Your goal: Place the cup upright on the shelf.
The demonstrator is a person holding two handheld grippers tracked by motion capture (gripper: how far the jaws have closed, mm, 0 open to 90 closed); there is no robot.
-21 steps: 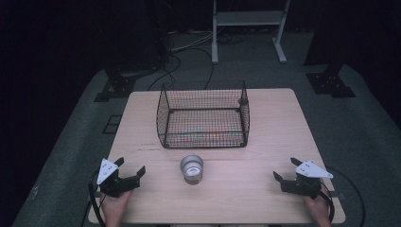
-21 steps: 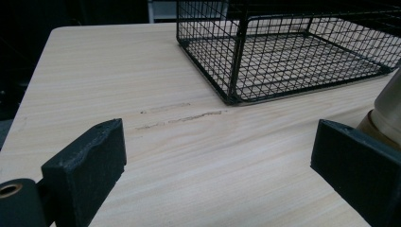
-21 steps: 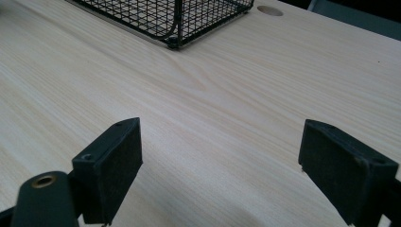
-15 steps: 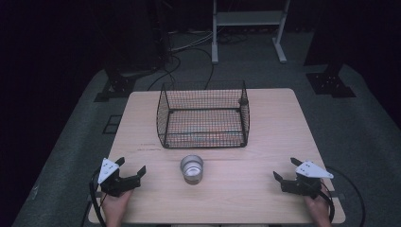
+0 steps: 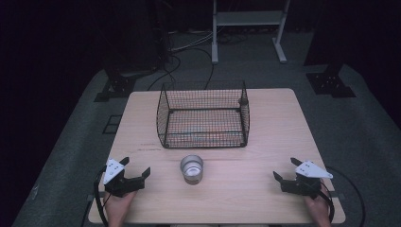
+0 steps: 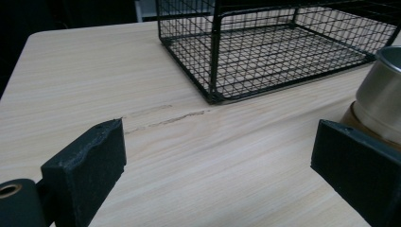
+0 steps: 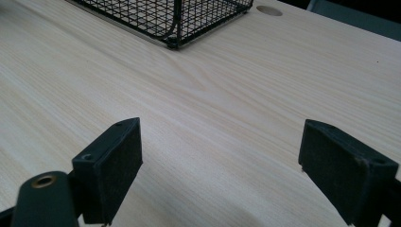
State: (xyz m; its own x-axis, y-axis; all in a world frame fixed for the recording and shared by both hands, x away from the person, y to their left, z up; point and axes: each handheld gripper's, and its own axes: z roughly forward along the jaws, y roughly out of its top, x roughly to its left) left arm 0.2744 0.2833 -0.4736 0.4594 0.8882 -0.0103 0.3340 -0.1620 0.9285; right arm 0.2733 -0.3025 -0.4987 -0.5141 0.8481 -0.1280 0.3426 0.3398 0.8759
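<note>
- We hold the left gripper [image 5: 135,174] low over the table [image 5: 269,118] near its front left corner; its jaws stand wide apart and grasp nothing; in the left gripper view only bare wood lies between them
- The right gripper [image 5: 285,171] sits near the table's front right corner, mirrored to the left one; its jaws are spread just as wide, with nothing between them; in the right gripper view plain tabletop shows between the two black pads [image 7: 113,165]
- The cup [image 5: 191,169], a small metal one, stands upright near the middle of the front edge, between the two grippers and well apart from both; in the left gripper view it rises just past the right-hand jaw [image 6: 383,97], and we cannot tell from there whether jaw and cup touch; the high view shows them apart
- The basket [image 5: 203,142], of black wire mesh, rests on the middle of the table, behind the cup and nearer the back edge; its front rim is near the cup but not touching it
- A faint dark scratch [image 6: 165,118] marks the wood just before the basket's front left corner
- A round hole [image 7: 269,10] is cut in the tabletop, seen in the right gripper view beyond the basket's corner
</note>
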